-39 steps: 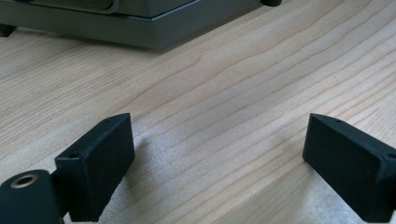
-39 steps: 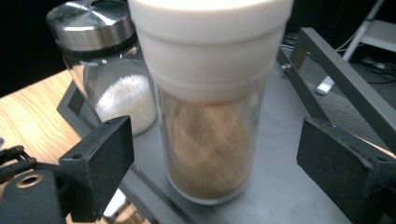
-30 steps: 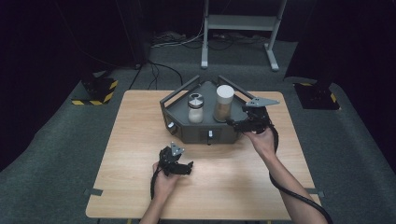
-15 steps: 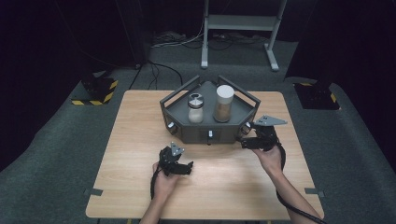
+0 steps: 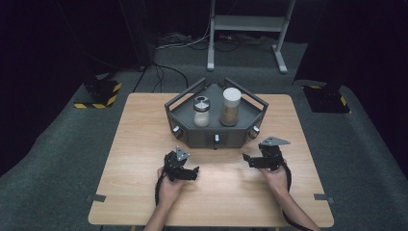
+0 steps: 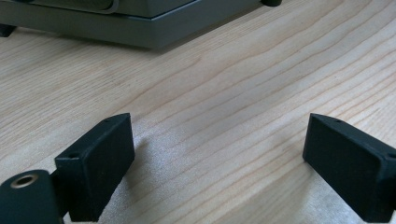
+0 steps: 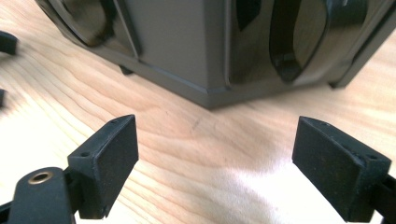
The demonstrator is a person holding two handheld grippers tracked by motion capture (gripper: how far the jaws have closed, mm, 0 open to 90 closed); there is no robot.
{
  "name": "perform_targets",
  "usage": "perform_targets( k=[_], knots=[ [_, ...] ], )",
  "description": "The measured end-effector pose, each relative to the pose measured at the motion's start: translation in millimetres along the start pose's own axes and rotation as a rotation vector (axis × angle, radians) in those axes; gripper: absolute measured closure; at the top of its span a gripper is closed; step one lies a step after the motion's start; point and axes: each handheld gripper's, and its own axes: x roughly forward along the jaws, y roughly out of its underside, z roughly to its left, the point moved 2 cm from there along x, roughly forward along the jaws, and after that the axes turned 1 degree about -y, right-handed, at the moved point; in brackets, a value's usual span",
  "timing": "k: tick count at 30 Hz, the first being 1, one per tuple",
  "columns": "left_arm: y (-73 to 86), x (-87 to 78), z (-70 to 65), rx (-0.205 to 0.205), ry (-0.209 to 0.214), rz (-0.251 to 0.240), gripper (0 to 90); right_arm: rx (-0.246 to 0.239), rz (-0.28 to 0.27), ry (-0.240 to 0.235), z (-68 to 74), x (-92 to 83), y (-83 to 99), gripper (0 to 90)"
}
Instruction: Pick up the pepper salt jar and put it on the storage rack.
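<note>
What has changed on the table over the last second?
The right gripper has drawn back from the grey tray toward the person and come down near the table; its jaws have just been closing a little, with nothing between them. The left gripper, the small jar and the tall jar stayed as they were.

The grey tray (image 5: 216, 137) stands at the middle of the far half of the surface (image 5: 144, 125), holding a short jar (image 5: 201, 111) and a taller jar (image 5: 230, 107) side by side, with raised bars along its angled back sides. Bare wood lies to its left and right. The near half is open between the left gripper (image 5: 191, 173) and right gripper (image 5: 246, 159), which sit just before the tray's front wall.
</note>
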Motion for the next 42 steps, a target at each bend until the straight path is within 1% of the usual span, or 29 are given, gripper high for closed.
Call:
perform_targets(
  k=[2,6,7,12,15,18,21,42],
  knots=[
    [0.1,0.0,-0.1,-0.001,0.000,-0.001,8.9,0.005,0.007,0.006,0.7,3.5,2.7,14.3],
    [0.0,0.0,0.0,0.000,0.000,0.000,8.9,0.002,0.030,0.033,5.7,9.6,5.1,14.4],
    [0.0,0.0,0.0,0.000,0.000,0.000,8.9,-0.001,0.045,0.041,7.8,12.5,5.4,14.2],
    [-0.1,0.0,0.0,0.001,0.000,0.000,8.9,-0.013,0.067,0.053,10.6,17.0,7.5,13.8],
    [0.0,0.0,-0.1,0.001,-0.001,0.000,8.9,-0.011,0.081,0.056,10.1,20.0,10.0,13.5],
    [-0.1,-0.1,0.0,0.001,0.000,0.001,8.9,-0.020,0.084,0.059,10.7,20.2,9.7,13.3],
    [-0.2,-0.1,0.1,0.003,0.000,0.001,8.9,-0.043,0.090,0.075,15.4,21.3,9.7,12.4],
    [0.0,-0.2,-0.3,0.002,-0.002,0.001,9.0,-0.042,0.092,0.073,14.9,21.6,9.4,11.3]
  ],
)
